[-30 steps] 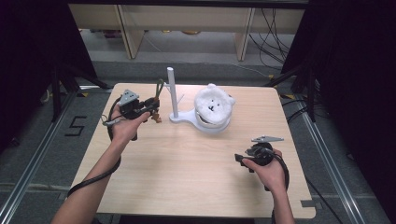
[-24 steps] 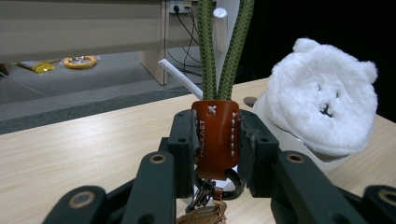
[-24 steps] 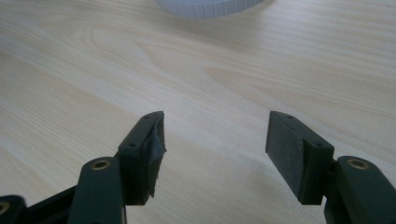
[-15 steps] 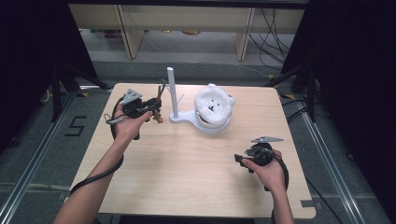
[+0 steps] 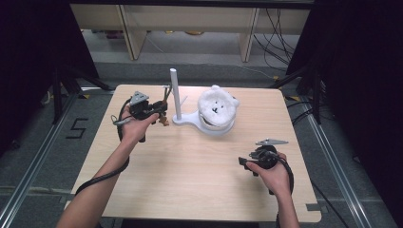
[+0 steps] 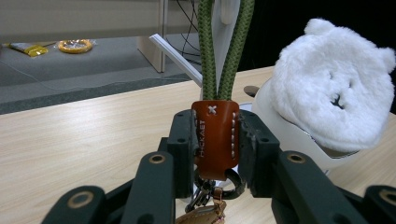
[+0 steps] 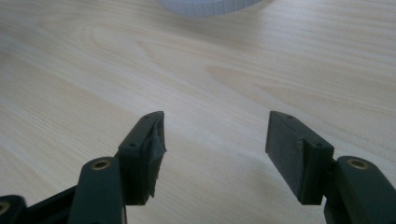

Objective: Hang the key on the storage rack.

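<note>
My left gripper [image 5: 160, 110] is shut on a keychain's brown leather tab [image 6: 215, 133] and holds it above the table's back left. The keychain's green cord loop [image 6: 224, 46] rises from the tab, and metal rings and a tan charm [image 6: 205, 212] hang below it. Just right of the gripper stands a white stand with an upright post [image 5: 174, 90] and a thin side peg [image 6: 175, 53]. A white plush bear face [image 5: 217, 108] lies on the stand's round base. My right gripper [image 5: 243, 162] hovers low over the front right of the table, open, with nothing between its pads [image 7: 148, 154].
The light wooden table [image 5: 190, 190] has bare wood between the two hands. Beyond the far edge are shelf legs, cables and grey floor, with a yellow ring [image 6: 74, 45] lying on it. Dark curtains flank both sides.
My left gripper has drifted slightly to the right, toward the post, with the keychain still in it. The right gripper has stayed put.
</note>
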### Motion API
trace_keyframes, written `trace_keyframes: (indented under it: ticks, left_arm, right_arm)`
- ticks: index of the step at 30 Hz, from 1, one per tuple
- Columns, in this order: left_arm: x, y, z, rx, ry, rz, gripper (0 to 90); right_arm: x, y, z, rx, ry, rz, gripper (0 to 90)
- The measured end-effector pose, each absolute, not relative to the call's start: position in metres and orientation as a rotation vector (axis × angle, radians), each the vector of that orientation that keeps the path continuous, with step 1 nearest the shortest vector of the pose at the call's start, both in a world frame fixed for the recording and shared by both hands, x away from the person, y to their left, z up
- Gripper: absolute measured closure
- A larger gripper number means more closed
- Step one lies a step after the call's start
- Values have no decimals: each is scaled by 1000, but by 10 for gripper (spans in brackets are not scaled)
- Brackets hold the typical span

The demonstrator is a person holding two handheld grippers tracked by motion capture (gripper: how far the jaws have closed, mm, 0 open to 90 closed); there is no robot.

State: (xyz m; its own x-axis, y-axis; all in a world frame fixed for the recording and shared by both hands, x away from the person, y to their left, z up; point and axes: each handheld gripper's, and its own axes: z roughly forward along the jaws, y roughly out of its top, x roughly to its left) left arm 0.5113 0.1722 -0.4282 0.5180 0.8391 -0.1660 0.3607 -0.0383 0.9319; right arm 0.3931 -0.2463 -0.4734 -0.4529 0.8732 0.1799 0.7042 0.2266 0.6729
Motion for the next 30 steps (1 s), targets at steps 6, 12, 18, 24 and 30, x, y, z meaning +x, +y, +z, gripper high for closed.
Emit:
trace_keyframes:
  ticks: [6, 12, 18, 24, 30]
  left_arm:
    - [515, 168, -431, 1637, 1047, 526, 679]
    - [517, 164, -434, 1639, 1052, 524, 676]
    - [519, 162, -437, 1655, 1054, 531, 672]
    - [520, 160, -439, 1658, 1053, 529, 668]
    - [521, 158, -439, 1658, 1055, 514, 614]
  right_arm:
    - [393, -246, -474, 1491, 2266, 1048, 386]
    - [391, -246, -471, 1538, 2265, 1021, 386]
    - [391, -245, -472, 1541, 2259, 1019, 386]
    - [391, -246, -472, 1534, 2261, 1014, 386]
    - [391, -246, -472, 1538, 2261, 1027, 386]
